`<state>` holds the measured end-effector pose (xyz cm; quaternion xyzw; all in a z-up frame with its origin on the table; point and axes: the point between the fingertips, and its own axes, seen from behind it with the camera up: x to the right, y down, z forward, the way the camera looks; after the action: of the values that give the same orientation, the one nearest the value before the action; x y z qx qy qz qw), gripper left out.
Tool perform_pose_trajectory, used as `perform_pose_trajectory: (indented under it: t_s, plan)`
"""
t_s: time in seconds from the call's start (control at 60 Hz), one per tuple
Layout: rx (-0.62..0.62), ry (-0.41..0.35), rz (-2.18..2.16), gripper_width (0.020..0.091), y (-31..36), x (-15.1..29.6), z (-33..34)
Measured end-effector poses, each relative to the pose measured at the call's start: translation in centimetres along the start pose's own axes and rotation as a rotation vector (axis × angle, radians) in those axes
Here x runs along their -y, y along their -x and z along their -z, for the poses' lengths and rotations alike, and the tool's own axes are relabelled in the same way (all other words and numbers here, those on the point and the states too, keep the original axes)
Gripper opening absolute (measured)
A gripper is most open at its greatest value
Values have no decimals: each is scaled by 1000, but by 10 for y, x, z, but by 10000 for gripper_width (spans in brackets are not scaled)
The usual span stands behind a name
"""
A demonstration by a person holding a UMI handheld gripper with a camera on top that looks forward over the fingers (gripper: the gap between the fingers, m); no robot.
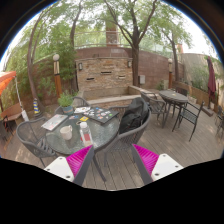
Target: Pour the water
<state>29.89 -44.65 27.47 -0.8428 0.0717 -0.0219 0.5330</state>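
Gripper view — gripper fingers apart, nothing between, glass table beyond

I count one round glass table just ahead of my gripper, with one laptop and one cup on it. Two dark chairs stand at it, and a second table with two more chairs stands beyond. My two fingers carry two pink pads.
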Motion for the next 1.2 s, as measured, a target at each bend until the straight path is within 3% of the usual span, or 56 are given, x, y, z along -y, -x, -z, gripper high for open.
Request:
perform_pose_trajectory:
  t_s: [0.3,0.517,0.783,1.033,1.117,1.133,1.167,1.183,1.2]
  plan:
    - [20,7,30,831,21,-13,-32]
    - [71,45,49,837,95,-53,-123]
    - [187,-54,56,841,152,-80,-269]
    - [178,-172,35,831,183,-73,-355]
    - [137,-233,53,791,181,-55,-366]
    - [134,-241,58,745,182,-53,-367]
    - [123,-243,69,546,180,-53,-371]
    - [109,-238,75,490,177,-54,-374]
    - [101,-237,75,495,177,-55,-374]
